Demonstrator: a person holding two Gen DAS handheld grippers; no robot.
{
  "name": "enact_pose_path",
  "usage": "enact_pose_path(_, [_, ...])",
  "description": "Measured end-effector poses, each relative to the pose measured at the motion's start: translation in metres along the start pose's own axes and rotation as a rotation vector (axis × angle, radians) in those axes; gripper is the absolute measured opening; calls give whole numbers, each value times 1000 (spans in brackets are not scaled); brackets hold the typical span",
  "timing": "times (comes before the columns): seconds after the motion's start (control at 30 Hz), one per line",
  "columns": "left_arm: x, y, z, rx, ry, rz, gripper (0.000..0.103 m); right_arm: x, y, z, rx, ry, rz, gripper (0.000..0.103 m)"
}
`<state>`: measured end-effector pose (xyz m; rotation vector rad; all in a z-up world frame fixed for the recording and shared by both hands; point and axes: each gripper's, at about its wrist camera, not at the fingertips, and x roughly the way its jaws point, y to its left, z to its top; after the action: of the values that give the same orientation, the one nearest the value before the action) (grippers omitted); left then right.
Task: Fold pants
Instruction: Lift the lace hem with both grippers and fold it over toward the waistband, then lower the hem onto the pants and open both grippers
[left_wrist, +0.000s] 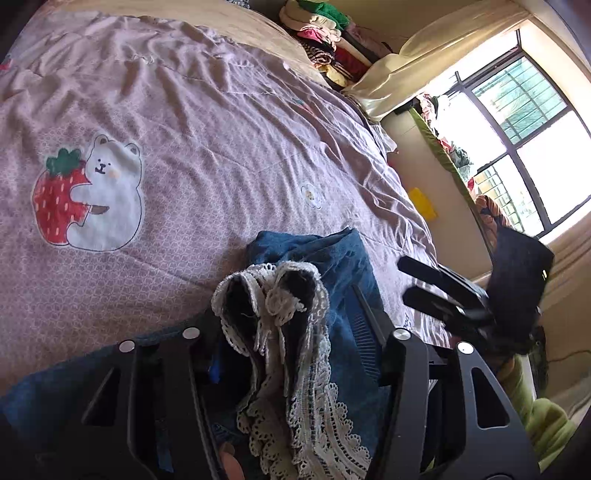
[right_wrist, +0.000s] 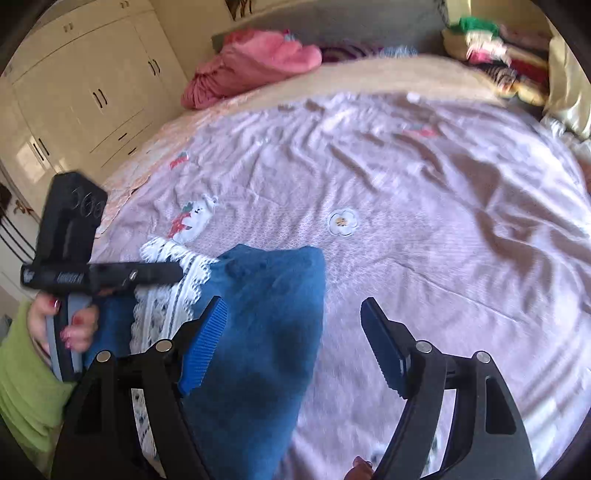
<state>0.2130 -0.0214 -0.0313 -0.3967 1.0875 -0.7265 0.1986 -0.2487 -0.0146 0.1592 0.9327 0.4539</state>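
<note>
The blue, soft, fleecy pants (right_wrist: 258, 314) are lying bunched at the near edge of the bed, on the mauve, finely patterned, wrinkled cotton bedsheet (left_wrist: 221, 129), just below its printed white bear hugging a red strawberry (left_wrist: 92, 192). The 2 leg ends, edged with white openwork lace trim (left_wrist: 295, 369), are being presented together, standing up between the jaws of the left gripper (left_wrist: 288, 306). These jaws are standing partly closed around the lace, but whether the pads are actually pressing on it cannot be told. The right gripper (right_wrist: 295, 347) is being held with its jaws spread wide, 1 ribbed blue pad above the blue cloth and the other above bare sheet, with nothing pinched.

For the fold to be done well, both cuffs should probably be gripped through the solid cloth behind the trim, since the lace is holey and likely to snag or stretch. The free, thicker fold of the pants is best taken by the right gripper, and the legs drawn flat along the near edge, so the limp, clinging fabric is not being dragged into new creases.
</note>
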Motion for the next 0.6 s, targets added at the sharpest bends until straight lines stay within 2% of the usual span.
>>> enact_pose_path(0.1, [-2,3,0,-11,-13,1,23,26,-12,11,46,51,31,74])
enact_pose_path(0.17, [-1,3,0,-15,-12,-15,18,36,-18,13,71,70,56,74])
enact_pose_path(0.27, [-1,-3,-1,-6,-20,-36,14,54,-27,13,131,119,172,73])
enact_pose_path(0.33, [-3,-6,0,-10,-32,-45,12,60,-29,13,139,130,214,46])
enact_pose_path(0.37, [-4,-10,1,-10,-41,-56,12,58,-30,12,140,124,240,25])
enact_pose_path(0.4, [-5,-12,2,-8,-44,-67,12,53,-31,14,138,110,255,19])
enact_pose_path(0.53, [-4,-23,5,20,-63,-103,12,22,-37,19,116,20,261,16])
enact_pose_path(0.6, [1,-20,8,20,-73,-62,12,21,-36,22,82,29,218,16])
